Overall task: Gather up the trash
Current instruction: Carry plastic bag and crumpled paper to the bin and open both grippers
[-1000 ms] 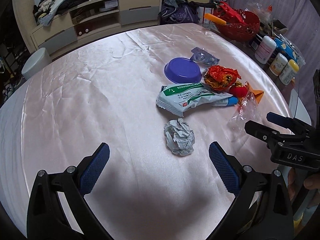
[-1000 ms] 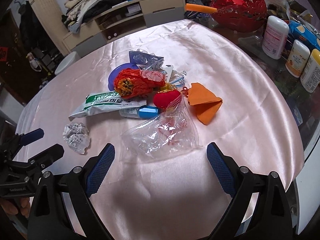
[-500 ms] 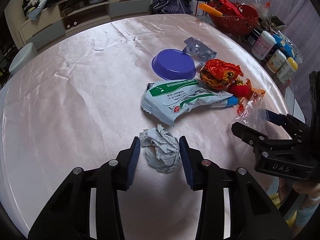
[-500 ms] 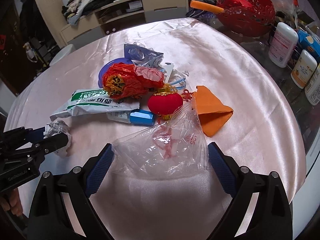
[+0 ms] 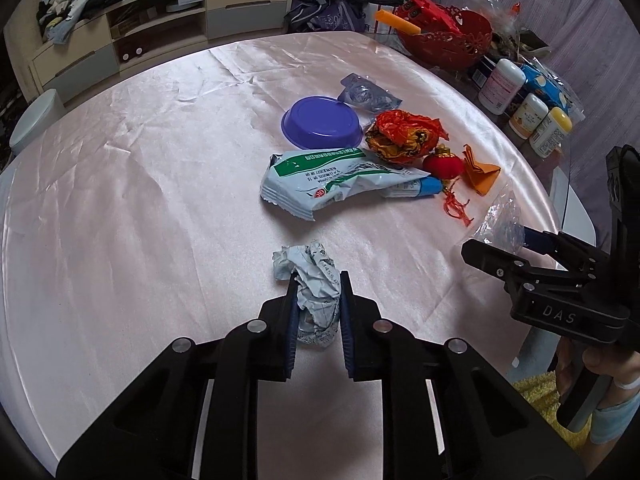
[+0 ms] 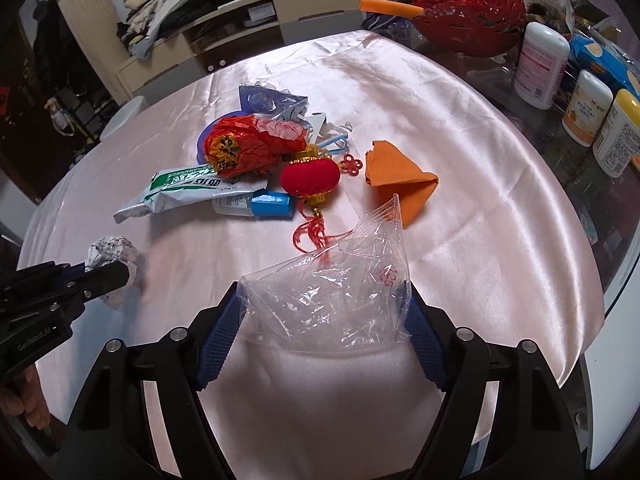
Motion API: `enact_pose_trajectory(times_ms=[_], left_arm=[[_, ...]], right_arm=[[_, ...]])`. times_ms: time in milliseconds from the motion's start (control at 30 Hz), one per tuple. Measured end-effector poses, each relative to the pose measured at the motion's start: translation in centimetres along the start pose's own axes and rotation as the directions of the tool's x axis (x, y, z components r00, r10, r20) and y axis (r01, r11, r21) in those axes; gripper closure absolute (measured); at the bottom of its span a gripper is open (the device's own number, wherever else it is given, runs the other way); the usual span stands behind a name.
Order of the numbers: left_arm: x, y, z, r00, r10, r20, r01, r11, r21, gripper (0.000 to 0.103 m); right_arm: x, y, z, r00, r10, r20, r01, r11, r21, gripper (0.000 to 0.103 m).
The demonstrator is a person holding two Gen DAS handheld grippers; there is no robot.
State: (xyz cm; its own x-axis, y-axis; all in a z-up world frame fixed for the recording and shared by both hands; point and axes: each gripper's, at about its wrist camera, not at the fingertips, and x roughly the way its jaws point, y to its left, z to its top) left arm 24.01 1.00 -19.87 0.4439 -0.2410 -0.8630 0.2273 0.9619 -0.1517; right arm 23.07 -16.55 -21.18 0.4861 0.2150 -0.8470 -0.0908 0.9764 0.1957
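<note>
A crumpled grey-white paper ball [image 5: 312, 268] lies on the pink satin tablecloth [image 5: 140, 200]. My left gripper [image 5: 319, 280] is closing on it, both blue pads pressing its sides; the right wrist view shows the same grip [image 6: 108, 276] on the ball [image 6: 112, 248]. A clear plastic bag [image 6: 332, 296] stands bunched up between the pads of my right gripper [image 6: 326, 292], whose jaws are closing with each pad against a bag edge. In the left wrist view that gripper [image 5: 500, 240] and bag [image 5: 500, 220] sit near the table's right edge.
A green-white wrapper [image 5: 332, 184], purple bowl [image 5: 322, 122], red crumpled foil [image 5: 404, 138], red lantern [image 5: 442, 166], orange folded paper [image 5: 480, 170] and blue-capped tube [image 5: 420, 188] lie mid-table. A red basket [image 5: 448, 40] and bottles [image 5: 500, 86] crowd the far right.
The left jaws went from wide open to pressed on the paper ball. The right jaws narrowed onto the plastic bag, which rose from flat into a bunched tent.
</note>
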Motion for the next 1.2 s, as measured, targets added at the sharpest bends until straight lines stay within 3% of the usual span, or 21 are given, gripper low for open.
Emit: enact_pose_trajectory(times_ms=[333, 633, 867, 1200], left_arm=[[-5.8, -3.1, -1.9, 0.997, 0.002, 0.076, -0.005, 0.999, 0.040, 0.086], [-10.1, -7.1, -5.8, 0.993, -0.022, 0.113, 0.013, 0.997, 0.075, 0.086], [-10.0, -10.0, -10.2, 0.995, -0.058, 0.083, 0.051, 0.995, 0.090, 0.086], [-6.9, -12.8, -15.2, 0.995, -0.099, -0.006, 0.099, 0.990, 0.100, 0.086]], right_arm=[[-7.1, 0.3, -1.8, 0.995, 0.011, 0.095, -0.011, 1.000, -0.003, 0.025], [-12.5, -0.7, -5.9, 0.992, -0.012, 0.125, 0.012, 1.000, 0.006, 0.025], [-13.6, -2.1, -10.6, 0.996, -0.034, 0.082, 0.033, 0.999, 0.017, 0.025], [-12.1, -4.3, -16.0, 0.999, -0.035, -0.008, 0.035, 0.997, 0.073, 0.025]])
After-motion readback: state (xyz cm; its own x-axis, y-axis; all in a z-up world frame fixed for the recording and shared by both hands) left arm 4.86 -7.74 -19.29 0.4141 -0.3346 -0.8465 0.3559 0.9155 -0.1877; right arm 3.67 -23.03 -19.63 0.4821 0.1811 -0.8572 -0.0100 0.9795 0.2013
